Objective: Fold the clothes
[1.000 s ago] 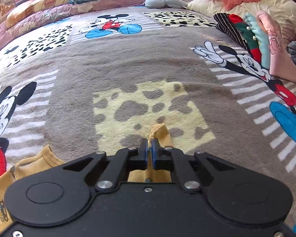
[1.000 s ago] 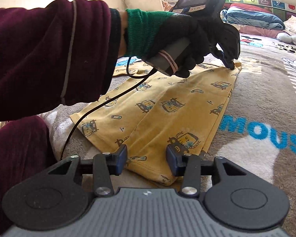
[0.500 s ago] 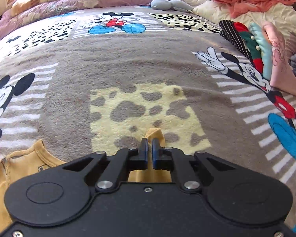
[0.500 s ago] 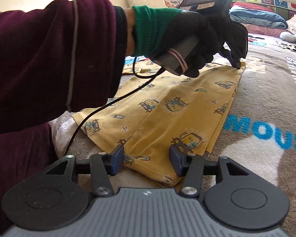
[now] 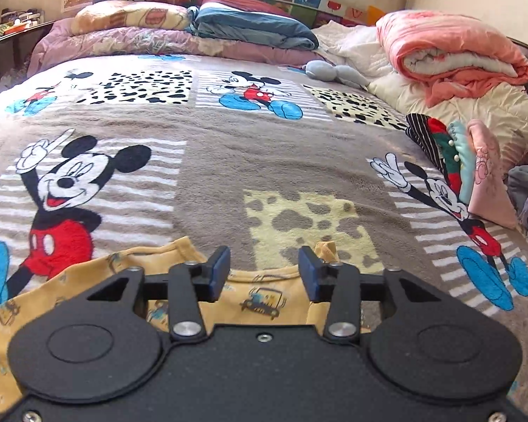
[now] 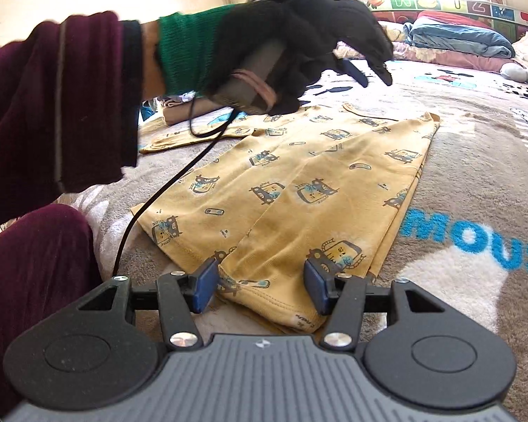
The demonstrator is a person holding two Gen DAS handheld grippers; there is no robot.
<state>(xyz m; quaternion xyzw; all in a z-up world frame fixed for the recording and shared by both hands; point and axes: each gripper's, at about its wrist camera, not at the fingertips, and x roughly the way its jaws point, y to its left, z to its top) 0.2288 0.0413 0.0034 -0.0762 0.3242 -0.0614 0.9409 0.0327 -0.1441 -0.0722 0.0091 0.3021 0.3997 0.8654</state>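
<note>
Folded clothes pile (image 5: 454, 161) nr blanket (image 5: 264, 147) edge

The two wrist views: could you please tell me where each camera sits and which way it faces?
Left wrist: sits on the open left tool, facing up the cartoon-mouse fleece blanket toward the pillows; no body shows.
Right wrist: sits on the open right tool, facing across the bed; a maroon sleeve and black-gloved hand carrying the left tool show.
Shared: the yellow car-print cotton shirt and the blanket.
</note>
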